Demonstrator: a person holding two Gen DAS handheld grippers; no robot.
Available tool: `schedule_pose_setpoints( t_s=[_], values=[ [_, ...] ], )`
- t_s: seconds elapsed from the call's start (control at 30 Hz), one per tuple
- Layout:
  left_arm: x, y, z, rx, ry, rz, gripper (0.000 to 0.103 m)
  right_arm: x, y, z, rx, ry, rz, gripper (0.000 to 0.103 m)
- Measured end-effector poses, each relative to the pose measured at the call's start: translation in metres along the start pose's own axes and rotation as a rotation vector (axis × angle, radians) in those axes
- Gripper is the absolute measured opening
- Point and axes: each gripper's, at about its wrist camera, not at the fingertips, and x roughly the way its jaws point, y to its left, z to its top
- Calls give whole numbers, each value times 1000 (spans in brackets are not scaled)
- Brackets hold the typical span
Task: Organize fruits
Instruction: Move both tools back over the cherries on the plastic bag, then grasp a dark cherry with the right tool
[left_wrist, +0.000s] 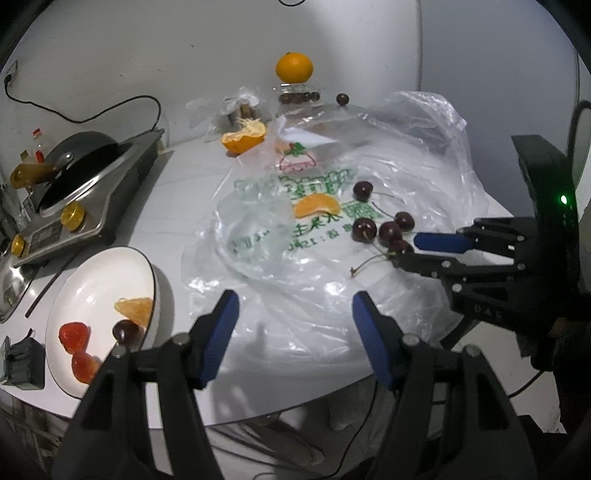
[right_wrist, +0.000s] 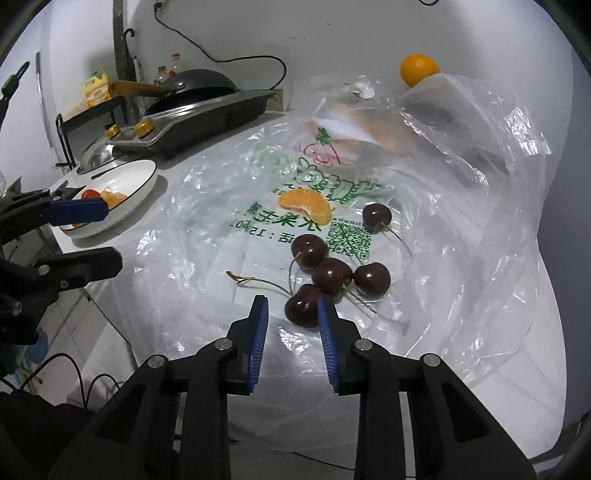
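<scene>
Lower left of the left wrist view: white plate (left_wrist: 92, 280) already holds some of the fruit, namely two red strawberry-like pieces (left_wrist: 75, 335), one orange segment (left_wrist: 135, 309) and one cherry (left_wrist: 125, 331). So sorting looks partly done.

Still outstanding, centre of both views, on the printed plastic bag (right_wrist: 221, 236):
- loose orange segment (right_wrist: 306, 206), upper centre of the right wrist view
- five cherries with stems; four in a cluster (right_wrist: 332, 275), one a bit apart (right_wrist: 376, 218) toward the upper right
- half-peeled orange (left_wrist: 243, 138) and whole orange (left_wrist: 294, 67) at the top of the left wrist view, well away from the plate. Whether those are meant to go on the plate, can't tell.
- row of small dark fruits (left_wrist: 299, 97) under the whole orange, too small to identify.

Right gripper (right_wrist: 293, 317): fingers narrow but not clamped. The nearest cherry (right_wrist: 303, 308) sits just ahead of the tips, touching or nearly touching the right-hand pad. No grip yet as far as I can see; this looks like a pick-up attempt on that cherry.

Left gripper (left_wrist: 293, 317): fingers well apart, nothing between them, hovering over the near edge of the bag, with the plate beside it on the left.

Estimate: under halfway. Cherries plus one segment remain, at minimum.
</scene>
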Motion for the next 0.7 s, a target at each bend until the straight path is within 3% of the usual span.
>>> schedule_pose_setpoints(
  t_s=[0.7],
  values=[
    [5,3,4,-2,15,17,65,26,-5,3,20,56,33,33]
  ],
)
